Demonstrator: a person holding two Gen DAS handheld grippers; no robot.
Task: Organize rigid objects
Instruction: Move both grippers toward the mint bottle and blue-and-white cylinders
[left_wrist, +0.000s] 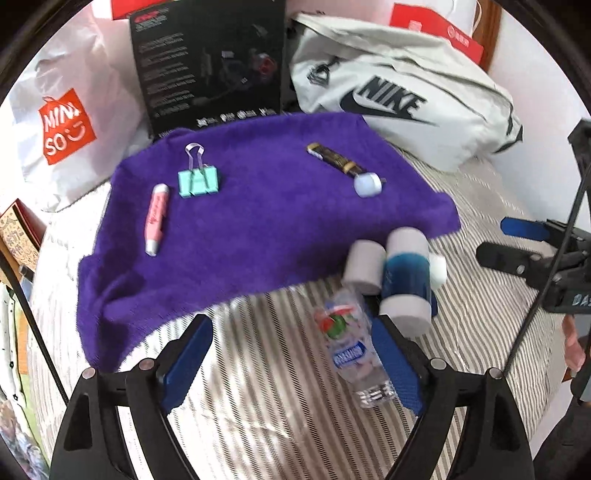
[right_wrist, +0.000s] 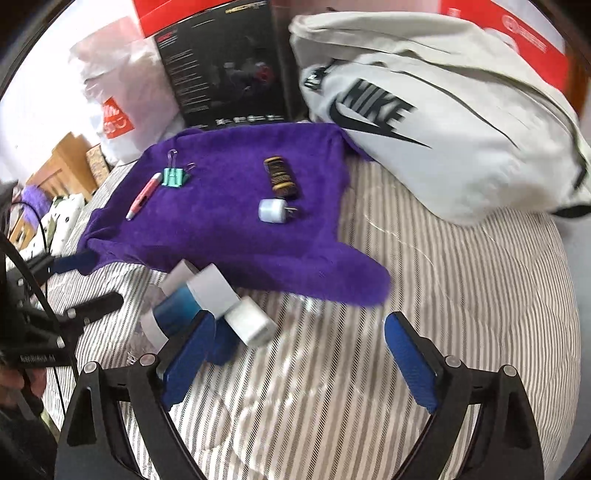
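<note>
Two tools (left_wrist: 291, 354) (right_wrist: 299, 354) wide open, empty; blue-and-white bottle (left_wrist: 404, 280), apparently free, just beyond left tool's right finger.

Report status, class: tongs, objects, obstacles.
Left tongs and right tongs open. Clear bottle, blue-and-white roller off purple towel. Nothing blocking.

Striped bed (left_wrist: 266, 398) with a purple towel (left_wrist: 258, 229) spread over it.

From my feed I see the towel lying flat on the bed's striped cover, with a clear plastic bottle (left_wrist: 351, 354) and a blue-and-white container (left_wrist: 404, 280) resting on the cover just past the towel's near edge. At the far side a grey Nike bag (right_wrist: 443, 122), a black box (left_wrist: 210, 62) and a white Miniso bag (left_wrist: 62, 125) sit on the bed.
</note>
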